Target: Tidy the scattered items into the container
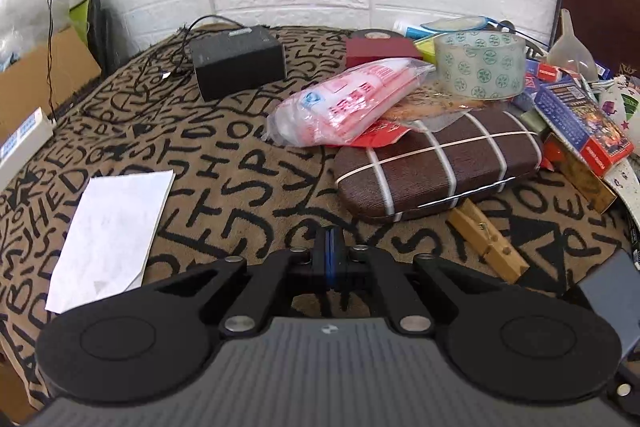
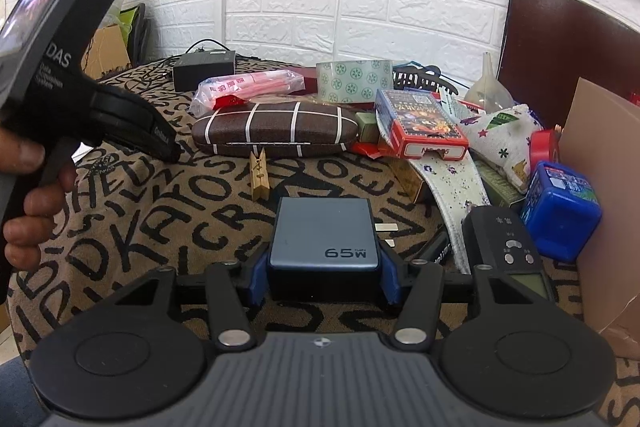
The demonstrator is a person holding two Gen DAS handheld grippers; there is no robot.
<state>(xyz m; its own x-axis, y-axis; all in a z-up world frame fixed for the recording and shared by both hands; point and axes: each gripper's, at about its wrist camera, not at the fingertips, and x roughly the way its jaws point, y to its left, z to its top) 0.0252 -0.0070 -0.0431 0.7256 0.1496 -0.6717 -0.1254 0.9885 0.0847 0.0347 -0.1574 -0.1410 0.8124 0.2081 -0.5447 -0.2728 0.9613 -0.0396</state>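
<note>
Your L gripper point(image 1: 329, 259): jaws fully closed, nothing between them, hovering over the letter-print cloth point(image 1: 224, 163) on the table. Your R gripper point(image 2: 324, 267): jaws approx. half open, clamped on a blue 65W charger point(image 2: 324, 239), prongs pointing right. Scattered items sit ahead: brown glasses case point(image 2: 276, 133) w/ wooden clothespin point(image 2: 259, 177) just in front, pink packet point(image 1: 348, 103) resting on the case's far-left end, tape roll point(image 1: 480, 63) behind. Cardboard box point(image 2: 600, 187) stands at far right, blue tub point(image 2: 560, 207) beside its wall.
</note>
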